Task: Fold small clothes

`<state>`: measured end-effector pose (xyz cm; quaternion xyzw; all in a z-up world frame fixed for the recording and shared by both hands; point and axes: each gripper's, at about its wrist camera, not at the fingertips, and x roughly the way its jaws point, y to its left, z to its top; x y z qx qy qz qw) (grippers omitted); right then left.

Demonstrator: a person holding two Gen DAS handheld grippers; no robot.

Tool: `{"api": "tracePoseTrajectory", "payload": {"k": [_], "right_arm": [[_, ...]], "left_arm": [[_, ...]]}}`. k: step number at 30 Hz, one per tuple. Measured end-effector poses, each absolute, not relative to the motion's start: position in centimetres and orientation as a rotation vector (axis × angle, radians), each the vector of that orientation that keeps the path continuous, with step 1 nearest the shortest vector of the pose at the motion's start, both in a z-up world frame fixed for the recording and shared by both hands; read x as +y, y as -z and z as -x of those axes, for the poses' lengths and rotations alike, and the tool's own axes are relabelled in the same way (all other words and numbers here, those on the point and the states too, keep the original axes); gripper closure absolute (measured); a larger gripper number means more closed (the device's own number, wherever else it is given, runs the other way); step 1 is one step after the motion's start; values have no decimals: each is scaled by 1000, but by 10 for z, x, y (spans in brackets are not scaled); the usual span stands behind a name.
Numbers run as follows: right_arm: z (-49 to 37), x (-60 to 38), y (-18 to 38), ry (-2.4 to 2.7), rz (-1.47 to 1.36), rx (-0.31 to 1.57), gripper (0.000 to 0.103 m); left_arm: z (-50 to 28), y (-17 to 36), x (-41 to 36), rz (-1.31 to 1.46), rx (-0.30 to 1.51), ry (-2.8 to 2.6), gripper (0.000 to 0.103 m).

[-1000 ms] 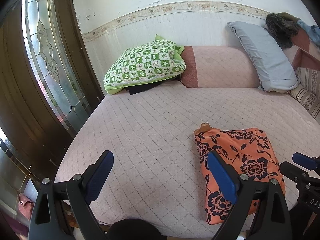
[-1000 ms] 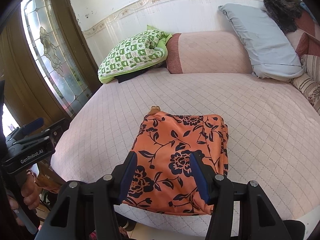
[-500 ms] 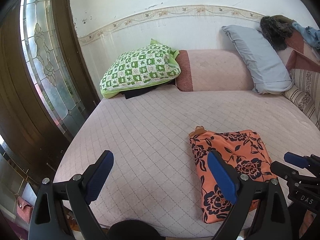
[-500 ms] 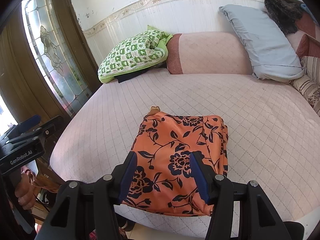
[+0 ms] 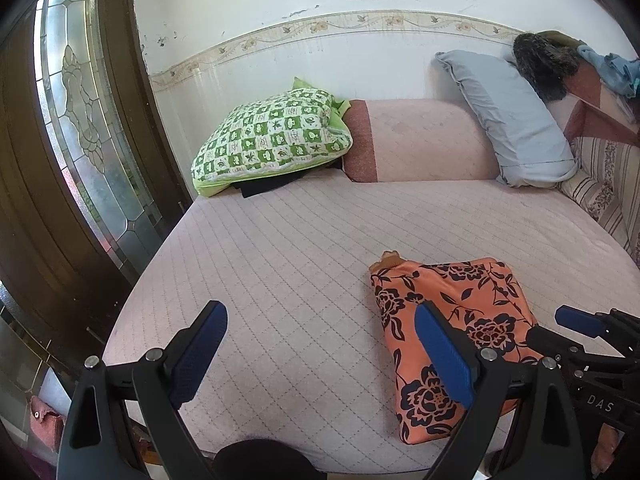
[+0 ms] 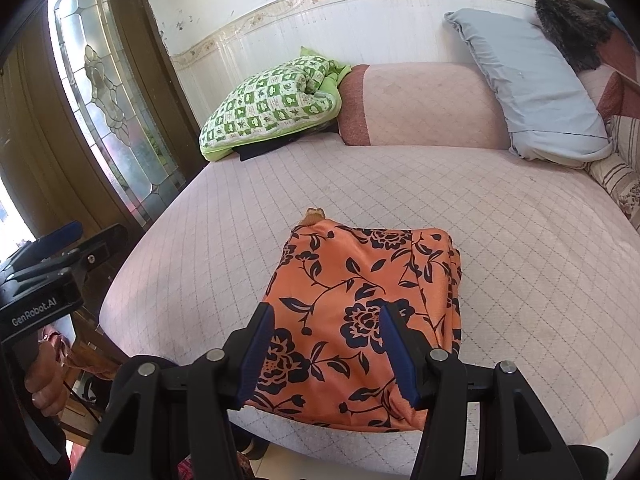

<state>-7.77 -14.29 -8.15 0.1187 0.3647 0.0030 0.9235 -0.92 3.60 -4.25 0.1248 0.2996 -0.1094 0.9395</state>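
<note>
Pink quilted bedding [image 6: 400, 184] fills both of my views, a bed pushed against a white wall with a floral border, a leaded-glass door [image 5: 92, 120] to one side, and at the head a green checked pillow [image 5: 272, 136], a pink bolster [image 5: 420, 144] and a grey pillow [image 5: 508, 120]. Near the foot edge lies the orange floral garment [image 6: 368, 304], and I judge it already folded: it sits as a compact, roughly square packet with layered edges stacked along its right side, so the folding of this piece looks done or all but done. My right gripper [image 6: 332, 344] hangs over the near part of the packet with its jaws half spread and nothing pinched between them; I cannot say for certain whether the pads brush the cloth, but they do not clamp it. My left gripper [image 5: 320, 344] is spread wide over bare bedding just beside the garment's left edge, holding nothing. What is left, as far as I can judge, is at most a final smoothing or setting the packet aside, and I see no other small clothes laid out waiting. A small tan scrap [image 6: 314, 216] pokes out at the packet's far corner and I cannot tell what it is, something dark is tucked under the green pillow, and the heap of dark and blue things [image 5: 560, 64] at the far right is cut off by the lens edge
</note>
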Motion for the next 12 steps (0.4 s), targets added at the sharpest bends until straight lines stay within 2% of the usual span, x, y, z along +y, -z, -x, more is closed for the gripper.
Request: {"api": "tracePoseTrajectory", "payload": {"k": [12], "right_arm": [[77,-155,84,21,-250,735,45]], "left_arm": [[-2,37,28,-200,599,338,8]]}}
